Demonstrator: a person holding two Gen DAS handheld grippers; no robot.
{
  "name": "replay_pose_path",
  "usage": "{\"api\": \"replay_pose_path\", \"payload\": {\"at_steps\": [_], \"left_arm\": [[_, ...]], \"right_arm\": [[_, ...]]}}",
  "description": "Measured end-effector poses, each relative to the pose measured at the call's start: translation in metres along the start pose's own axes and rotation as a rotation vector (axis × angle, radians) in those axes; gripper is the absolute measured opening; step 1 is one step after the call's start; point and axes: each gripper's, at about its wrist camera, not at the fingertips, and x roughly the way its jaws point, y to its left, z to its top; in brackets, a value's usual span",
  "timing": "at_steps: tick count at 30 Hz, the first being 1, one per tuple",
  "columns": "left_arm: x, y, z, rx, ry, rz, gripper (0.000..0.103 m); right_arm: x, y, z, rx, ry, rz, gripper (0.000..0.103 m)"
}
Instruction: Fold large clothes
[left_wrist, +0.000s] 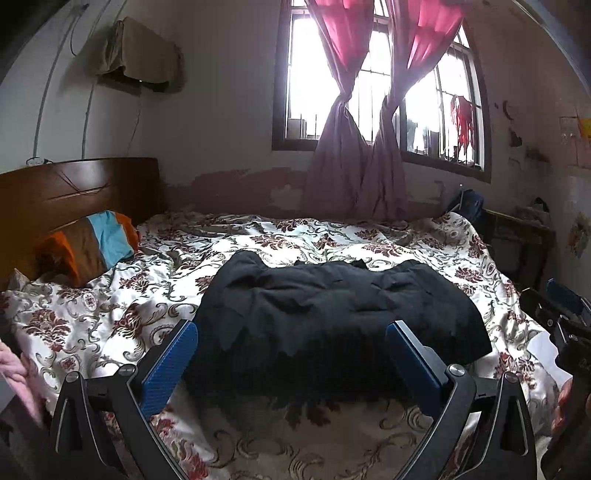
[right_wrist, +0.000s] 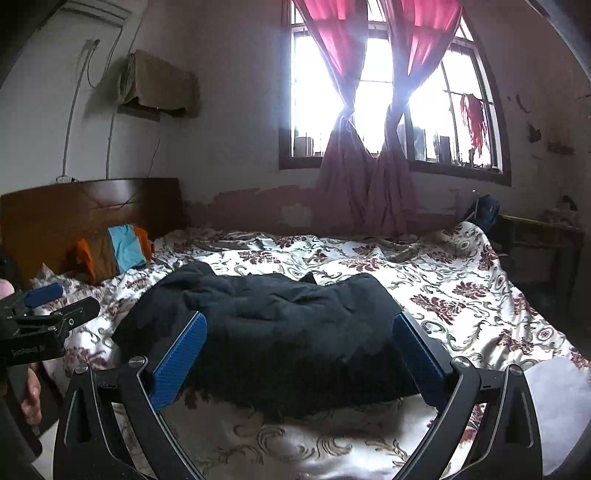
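Air conditioner above headboard, right view only.

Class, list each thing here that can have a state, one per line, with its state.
Left tool: open, empty.
Right tool: open, empty.
Black garment: lying bunched on bed, ungripped.
Floral bedspread: rumpled.
Curtains: knotted, drawn aside.
Striped pillow: propped against headboard.

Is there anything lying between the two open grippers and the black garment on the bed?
Nothing visible does. Only bare floral bedspread lies between the left gripper and the black garment, and likewise before the right gripper. The striped pillow sits off to the side by the headboard.
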Motion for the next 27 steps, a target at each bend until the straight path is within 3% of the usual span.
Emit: {"api": "replay_pose_path", "payload": {"at_steps": [14, 27], "left_arm": [[0.004, 0.004, -0.047, -0.022, 0.070, 0.017, 0.103], [0.009, 0.008, -0.069, -0.045, 0.105, 0.036, 0.103]], "right_arm": [[-0.003, 0.004, -0.033, -0.003, 0.053, -0.024, 0.099], [0.002, 0.000, -0.059, 0.021, 0.107, -0.050, 0.099]]}}
